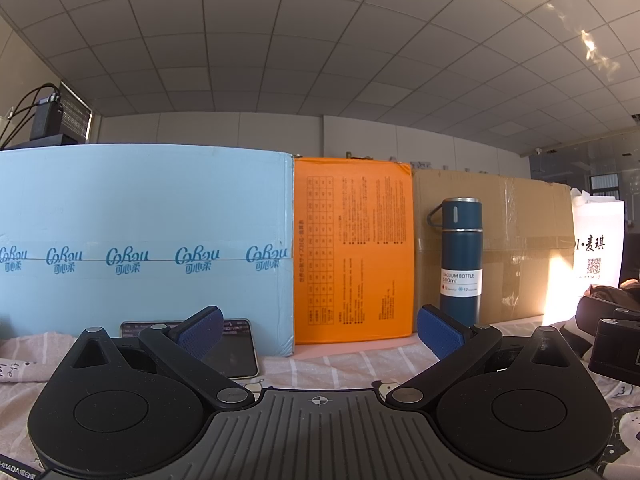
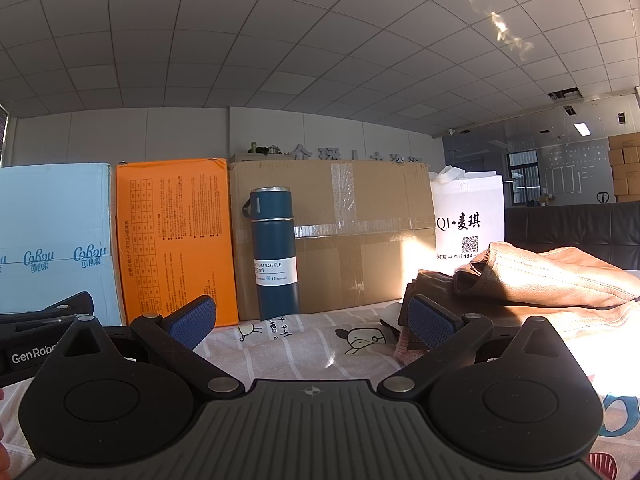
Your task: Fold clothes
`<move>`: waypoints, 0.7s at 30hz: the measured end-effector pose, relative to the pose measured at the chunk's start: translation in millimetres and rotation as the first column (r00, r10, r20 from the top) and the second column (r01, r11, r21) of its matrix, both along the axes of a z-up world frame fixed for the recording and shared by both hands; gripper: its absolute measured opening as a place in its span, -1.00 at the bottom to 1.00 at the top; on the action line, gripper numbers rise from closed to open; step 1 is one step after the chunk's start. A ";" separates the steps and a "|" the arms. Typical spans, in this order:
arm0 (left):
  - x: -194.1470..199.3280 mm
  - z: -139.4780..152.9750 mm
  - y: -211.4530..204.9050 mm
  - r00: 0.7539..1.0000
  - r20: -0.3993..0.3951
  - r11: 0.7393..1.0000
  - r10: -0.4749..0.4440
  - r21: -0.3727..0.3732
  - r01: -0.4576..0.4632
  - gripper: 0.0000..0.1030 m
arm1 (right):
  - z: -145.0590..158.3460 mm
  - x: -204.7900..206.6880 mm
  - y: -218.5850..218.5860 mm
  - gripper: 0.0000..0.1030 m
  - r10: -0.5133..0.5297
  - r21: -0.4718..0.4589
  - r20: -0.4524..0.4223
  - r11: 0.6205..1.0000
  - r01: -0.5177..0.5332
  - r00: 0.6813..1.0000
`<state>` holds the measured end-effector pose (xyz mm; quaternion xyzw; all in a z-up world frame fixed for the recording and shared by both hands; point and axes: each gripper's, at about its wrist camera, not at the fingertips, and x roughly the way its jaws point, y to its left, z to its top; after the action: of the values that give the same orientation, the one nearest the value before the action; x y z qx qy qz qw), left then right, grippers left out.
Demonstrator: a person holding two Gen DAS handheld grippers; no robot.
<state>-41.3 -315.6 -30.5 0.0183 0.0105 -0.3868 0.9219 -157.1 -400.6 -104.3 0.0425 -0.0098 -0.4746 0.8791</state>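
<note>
A crumpled brown leather garment (image 2: 560,284) lies on the pink striped sheet (image 2: 304,344) at the right, with darker cloth (image 2: 430,284) bunched under its left end. My right gripper (image 2: 312,322) rests low over the sheet, open, nothing between its blue pads (image 2: 430,320); the right pad sits just in front of the cloth's edge. My left gripper (image 1: 320,332) is open too, empty, facing the boxes. A dark bit of the clothes pile (image 1: 612,294) shows at the right edge of the left wrist view, behind the other gripper's body (image 1: 616,344).
A row stands along the back: light blue box (image 1: 140,248), orange box (image 1: 354,256), brown carton (image 2: 360,236), white paper bag (image 2: 470,220). A blue vacuum bottle (image 2: 276,256) stands before the carton. A phone (image 1: 236,348) lies on the sheet near the left gripper.
</note>
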 end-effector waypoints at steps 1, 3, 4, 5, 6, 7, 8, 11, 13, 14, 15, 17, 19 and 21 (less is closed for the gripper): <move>0.1 0.0 0.1 1.000 0.000 1.000 0.000 0.000 0.000 1.00 | 0.0 0.0 0.0 1.00 0.000 0.000 0.000 1.000 0.000 1.000; 0.2 0.2 0.2 1.000 0.000 1.000 0.000 0.000 0.000 1.00 | 0.0 0.0 -0.1 1.00 0.000 0.000 0.000 1.000 0.000 1.000; 0.1 0.3 0.3 1.000 0.000 1.000 0.000 0.000 0.000 1.00 | 0.0 0.0 -0.1 1.00 0.000 0.001 0.001 1.000 0.000 1.000; 0.1 0.4 0.4 1.000 0.000 1.000 0.000 0.000 0.000 1.00 | -0.1 0.0 0.0 1.00 0.000 0.000 0.000 1.000 0.000 1.000; 0.1 0.6 0.6 1.000 0.000 1.000 0.000 0.000 0.000 1.00 | -0.1 0.0 0.0 1.00 0.000 -0.001 0.000 1.000 0.000 1.000; 0.1 0.7 0.7 1.000 0.000 1.000 0.000 0.001 0.000 1.00 | -0.1 0.0 0.0 1.00 0.000 0.000 0.000 1.000 0.000 1.000; 0.3 0.7 1.0 1.000 0.001 1.000 -0.001 0.001 0.001 1.00 | -0.1 0.1 0.0 1.00 0.000 0.001 0.001 1.000 0.000 1.000; 0.7 0.8 2.0 1.000 0.001 1.000 -0.002 0.001 0.002 1.00 | -0.1 0.0 0.0 1.00 0.000 0.000 0.001 1.000 0.000 1.000; 0.8 0.7 2.3 1.000 0.001 1.000 -0.002 0.002 0.002 1.00 | 0.0 0.1 0.0 1.00 0.000 0.001 0.001 1.000 0.000 1.000; 0.9 0.7 2.2 1.000 0.001 1.000 -0.002 0.002 0.002 1.00 | 0.1 0.1 -0.1 1.00 0.000 0.001 0.001 1.000 0.000 1.000; 1.0 0.6 2.1 1.000 0.001 1.000 -0.003 0.002 0.003 1.00 | 0.2 0.1 -0.1 1.00 0.001 0.001 0.001 1.000 -0.001 1.000; 1.6 0.7 2.9 1.000 0.000 1.000 -0.003 0.002 0.003 1.00 | 0.2 0.3 -0.4 1.00 0.000 0.001 0.000 1.000 0.000 1.000; 1.7 0.8 3.3 1.000 0.000 1.000 -0.003 0.003 0.003 1.00 | 0.1 0.1 -0.2 1.00 0.001 0.000 0.002 1.000 -0.001 1.000; 1.7 1.0 3.5 1.000 0.001 1.000 -0.003 0.003 0.003 1.00 | 0.0 0.1 -0.2 1.00 0.001 0.000 0.003 1.000 -0.001 1.000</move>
<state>-39.6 -312.1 -29.5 0.0199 0.0108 -0.3883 0.9213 -157.0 -400.8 -104.3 0.0432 -0.0110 -0.4741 0.8794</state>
